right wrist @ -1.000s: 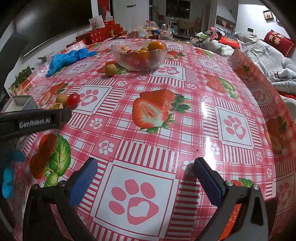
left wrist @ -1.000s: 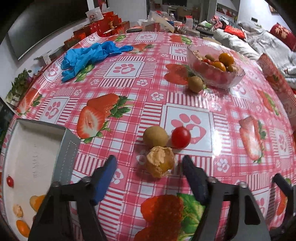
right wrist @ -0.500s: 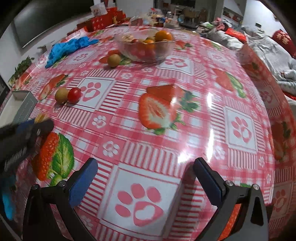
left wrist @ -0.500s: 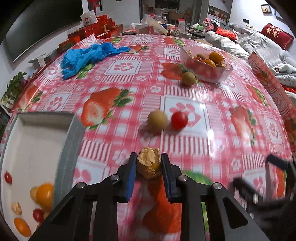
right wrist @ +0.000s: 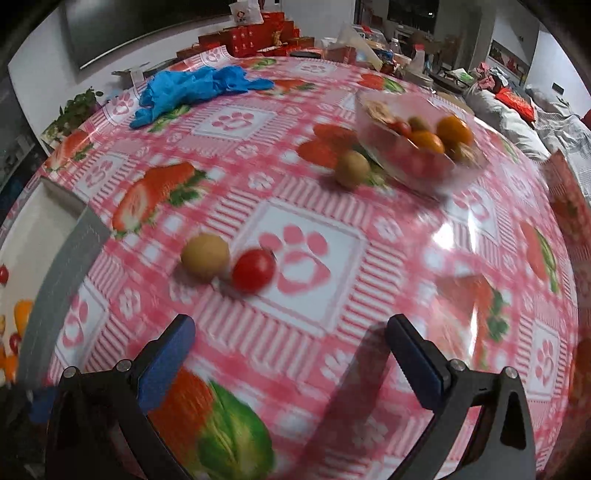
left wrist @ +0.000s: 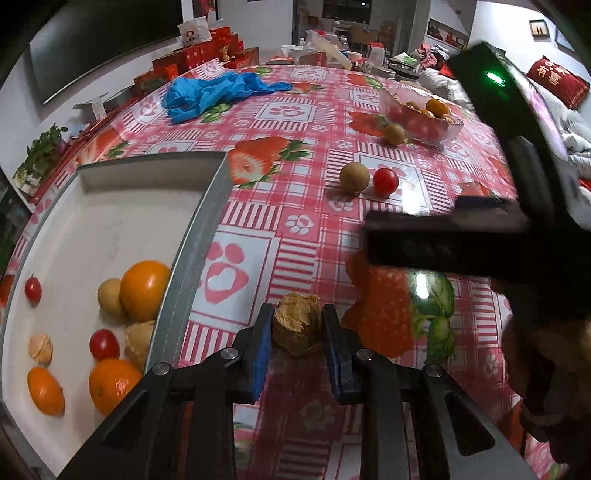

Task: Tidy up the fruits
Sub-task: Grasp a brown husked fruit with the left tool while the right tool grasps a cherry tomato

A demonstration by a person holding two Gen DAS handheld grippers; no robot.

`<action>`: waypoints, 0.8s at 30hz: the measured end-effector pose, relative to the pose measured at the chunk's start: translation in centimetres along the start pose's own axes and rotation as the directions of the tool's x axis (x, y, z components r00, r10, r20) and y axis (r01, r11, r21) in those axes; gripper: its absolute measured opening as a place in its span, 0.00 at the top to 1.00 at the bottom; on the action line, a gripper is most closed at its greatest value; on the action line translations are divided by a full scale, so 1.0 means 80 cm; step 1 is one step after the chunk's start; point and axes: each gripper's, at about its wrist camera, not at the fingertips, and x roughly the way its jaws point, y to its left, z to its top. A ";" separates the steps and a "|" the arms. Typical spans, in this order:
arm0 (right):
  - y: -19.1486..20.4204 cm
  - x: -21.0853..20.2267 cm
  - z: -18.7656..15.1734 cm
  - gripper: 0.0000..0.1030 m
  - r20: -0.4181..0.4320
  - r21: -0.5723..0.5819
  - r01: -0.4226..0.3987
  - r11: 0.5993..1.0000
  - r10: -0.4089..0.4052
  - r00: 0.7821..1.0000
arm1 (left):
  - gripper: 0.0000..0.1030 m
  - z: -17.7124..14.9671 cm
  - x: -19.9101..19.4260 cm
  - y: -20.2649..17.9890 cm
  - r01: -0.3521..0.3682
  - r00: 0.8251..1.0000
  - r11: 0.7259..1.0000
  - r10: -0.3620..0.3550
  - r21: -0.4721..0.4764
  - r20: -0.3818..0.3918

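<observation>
The left hand-held gripper is clamped on a papery husked fruit just above the worktop. A white tray of fruit sits just to its left. The right hand-held gripper gapes wide, holding nothing; ahead of it lie a brown fruit and a tomato, touching.

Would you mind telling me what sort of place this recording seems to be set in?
Most likely a lived-in home. The table wears a strawberry-and-paw-print cloth, bedding with a red cushion lies beyond it, and stacked red gift boxes line the far wall.
</observation>
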 end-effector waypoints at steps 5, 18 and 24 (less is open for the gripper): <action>0.006 0.006 0.016 0.06 0.016 0.006 -0.002 1.000 0.002 1.000 | 0.73 -0.004 -0.002 0.002 -0.004 1.000 1.000 0.004 -0.001 0.007; -0.018 -0.027 -0.005 0.76 0.040 0.090 -0.181 0.979 0.178 0.983 | 0.73 -0.009 -0.005 0.003 -0.005 1.000 1.000 0.005 -0.011 0.006; -0.055 -0.058 -0.054 0.76 0.045 0.175 -0.231 0.957 0.227 0.973 | 0.73 -0.022 -0.014 0.006 0.026 1.000 0.999 -0.026 -0.038 0.005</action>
